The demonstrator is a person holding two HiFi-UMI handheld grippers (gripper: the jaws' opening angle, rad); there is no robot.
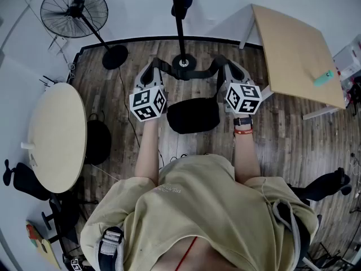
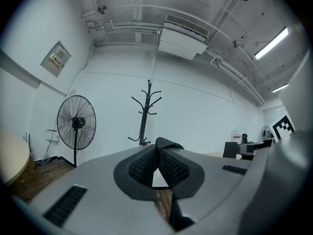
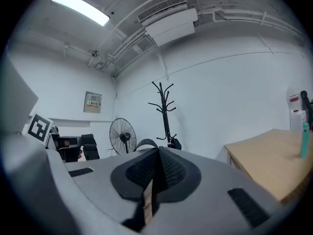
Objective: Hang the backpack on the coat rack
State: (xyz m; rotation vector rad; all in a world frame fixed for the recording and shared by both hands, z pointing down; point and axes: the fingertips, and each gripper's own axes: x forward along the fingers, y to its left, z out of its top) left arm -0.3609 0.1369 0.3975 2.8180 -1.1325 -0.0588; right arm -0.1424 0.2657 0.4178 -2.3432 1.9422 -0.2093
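Observation:
A black backpack [image 1: 193, 115] hangs between my two grippers, held up by its strap [image 1: 197, 72] above the wooden floor. My left gripper [image 1: 153, 66] is shut on the strap's left part, which pokes out over the closed pads [image 2: 168, 142]. My right gripper [image 1: 230, 68] is shut on the strap's right part, a loop of which shows behind the closed pads [image 3: 145, 143]. The black coat rack [image 1: 179, 16] stands just beyond the grippers, its round base [image 1: 184, 62] between them. It rises against the white wall in both gripper views, coat rack [image 2: 145, 116] and coat rack [image 3: 165, 112].
A standing fan [image 1: 74, 11] is left of the rack by the wall. A wooden table [image 1: 296, 55] stands at the right and a round table [image 1: 56, 137] at the left. Black office chairs [image 1: 321, 186] sit at both lower sides.

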